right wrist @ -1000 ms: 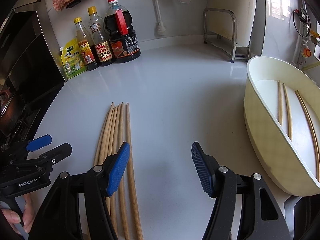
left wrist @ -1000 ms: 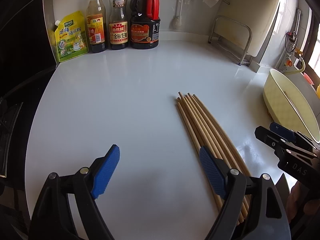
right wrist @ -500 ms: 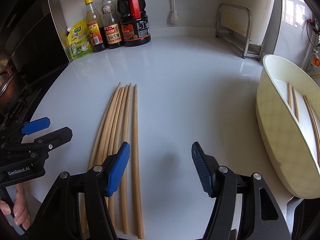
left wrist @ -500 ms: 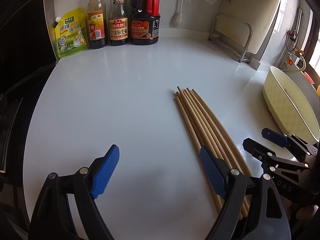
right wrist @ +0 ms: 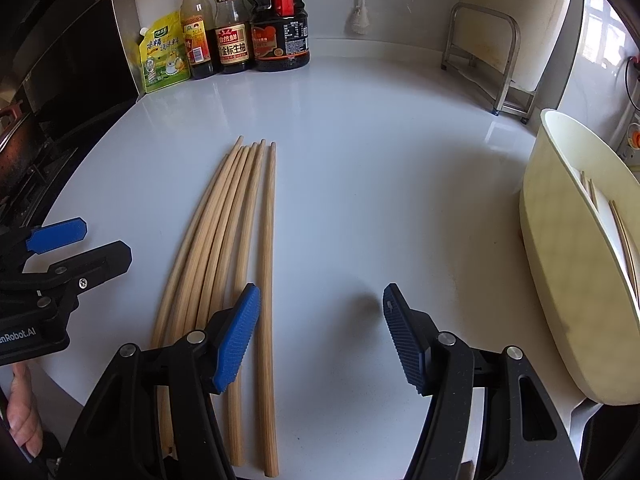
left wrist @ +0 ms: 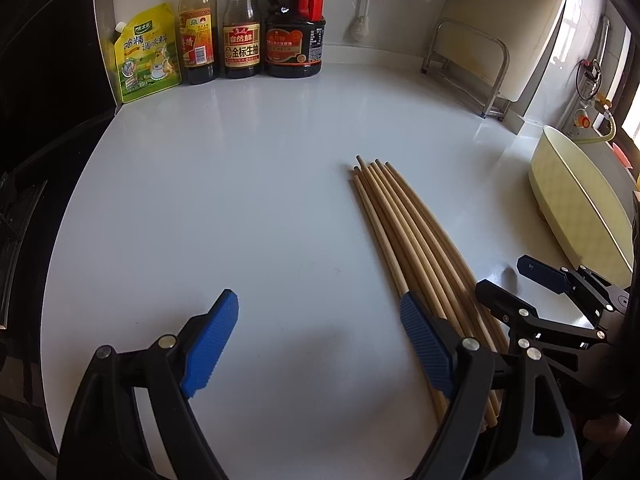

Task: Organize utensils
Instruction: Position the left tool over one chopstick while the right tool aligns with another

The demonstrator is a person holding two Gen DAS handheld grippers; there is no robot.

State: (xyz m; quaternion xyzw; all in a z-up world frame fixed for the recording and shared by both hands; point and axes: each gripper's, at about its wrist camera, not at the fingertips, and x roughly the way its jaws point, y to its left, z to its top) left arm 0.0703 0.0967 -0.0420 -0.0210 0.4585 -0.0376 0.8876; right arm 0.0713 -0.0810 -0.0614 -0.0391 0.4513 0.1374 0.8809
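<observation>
Several long wooden chopsticks [left wrist: 404,232] lie side by side on the white counter [left wrist: 240,208]. My left gripper [left wrist: 320,344] hovers open over bare counter, its right pad above the bundle's left edge. In the right wrist view the chopsticks [right wrist: 232,232] run under my open right gripper [right wrist: 320,336]. Its left pad sits over the bundle, and the rightmost chopstick [right wrist: 268,260] lies just inside the jaws. Neither gripper holds anything. A cream tub [right wrist: 560,260] at the right holds a few chopsticks [right wrist: 624,232]. The left wrist view shows the right gripper [left wrist: 540,296] beside the bundle.
Three sauce bottles [left wrist: 244,32] and a yellow seasoning pouch [left wrist: 146,60] stand at the back left. A metal rack [left wrist: 472,68] with a board stands at the back right. A dark stove [right wrist: 24,152] borders the counter's left edge. A hand [right wrist: 20,412] holds the left gripper [right wrist: 60,252].
The right gripper has sunk and rolled a little, coming closer over the right side of the chopstick bundle. The left gripper has stayed in place. Both stay open.
</observation>
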